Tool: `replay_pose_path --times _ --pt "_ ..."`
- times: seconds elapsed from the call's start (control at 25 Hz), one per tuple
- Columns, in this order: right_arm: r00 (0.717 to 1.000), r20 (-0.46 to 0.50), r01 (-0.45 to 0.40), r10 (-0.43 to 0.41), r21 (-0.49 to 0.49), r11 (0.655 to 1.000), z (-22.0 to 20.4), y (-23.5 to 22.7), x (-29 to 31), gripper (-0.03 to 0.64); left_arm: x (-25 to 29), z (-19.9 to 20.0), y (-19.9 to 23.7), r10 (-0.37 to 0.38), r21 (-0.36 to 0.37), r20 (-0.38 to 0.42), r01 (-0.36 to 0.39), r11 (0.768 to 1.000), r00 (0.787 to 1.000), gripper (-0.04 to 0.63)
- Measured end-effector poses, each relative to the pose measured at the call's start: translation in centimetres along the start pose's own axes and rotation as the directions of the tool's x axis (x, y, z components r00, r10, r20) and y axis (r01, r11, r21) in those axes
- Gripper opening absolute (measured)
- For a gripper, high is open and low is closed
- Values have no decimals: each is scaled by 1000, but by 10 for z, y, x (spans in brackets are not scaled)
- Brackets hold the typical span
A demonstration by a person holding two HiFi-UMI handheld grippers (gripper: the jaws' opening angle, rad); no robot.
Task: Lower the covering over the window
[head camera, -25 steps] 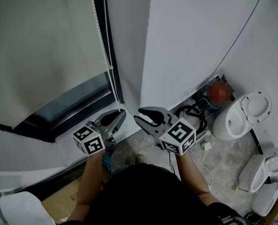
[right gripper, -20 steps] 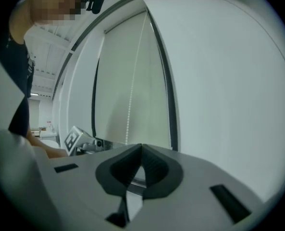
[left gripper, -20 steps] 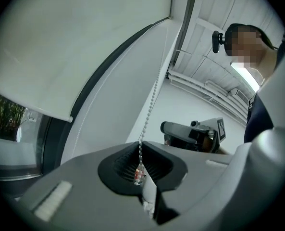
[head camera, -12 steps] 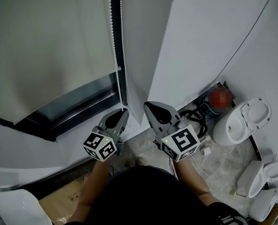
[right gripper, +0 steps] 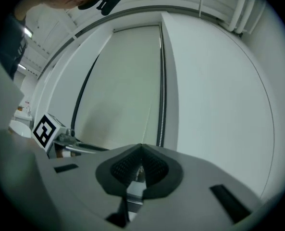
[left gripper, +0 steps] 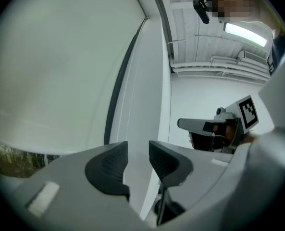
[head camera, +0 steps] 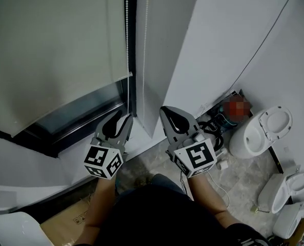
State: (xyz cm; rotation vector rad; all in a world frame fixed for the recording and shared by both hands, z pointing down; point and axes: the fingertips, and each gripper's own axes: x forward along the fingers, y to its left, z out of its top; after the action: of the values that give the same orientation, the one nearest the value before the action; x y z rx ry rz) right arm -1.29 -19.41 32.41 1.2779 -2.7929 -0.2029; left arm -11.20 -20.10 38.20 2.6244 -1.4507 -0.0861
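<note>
The left gripper (left gripper: 138, 150) jaws have just been opening, with nothing gripped. The right gripper (right gripper: 141, 147) is clamped, seemingly on the bead chain (head camera: 127, 35). A straight, steady downward pull is advised.

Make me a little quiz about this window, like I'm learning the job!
1. True or false: the blind leaves a strip of window uncovered.
2. Which has its jaws apart: A the left hand-held gripper, or B the right hand-held gripper?
3. Fill in: the right hand-held gripper is shut on the thin ____.
Key: 1 true; 2 A; 3 chain.
</note>
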Motion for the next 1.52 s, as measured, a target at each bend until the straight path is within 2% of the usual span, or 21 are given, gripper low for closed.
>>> replay_pose_path --times 0.16,0.28,0.44,0.6,1.12,1.52 --pt "996 52 70 -68 -40 997 18 6 -3 12 -27 44 12 108 68 81 -114 991 991 104" --pt "986 109 131 -126 -40 991 40 0 -7 12 -39 74 13 160 96 123 -172 980 979 11" --pt "974 157 172 -163 -46 984 66 -5 -9 12 -47 102 7 158 114 160 -177 978 974 11" --pt "974 156 175 -163 -67 982 74 -2 -9 12 -53 114 -2 162 137 186 -189 972 969 10" --pt "976 138 179 -169 -60 982 67 4 -12 12 -53 111 -5 167 132 183 -193 972 969 11" --pt "976 121 187 -179 -66 980 63 2 -14 12 -48 106 -10 139 123 180 -163 979 974 11"
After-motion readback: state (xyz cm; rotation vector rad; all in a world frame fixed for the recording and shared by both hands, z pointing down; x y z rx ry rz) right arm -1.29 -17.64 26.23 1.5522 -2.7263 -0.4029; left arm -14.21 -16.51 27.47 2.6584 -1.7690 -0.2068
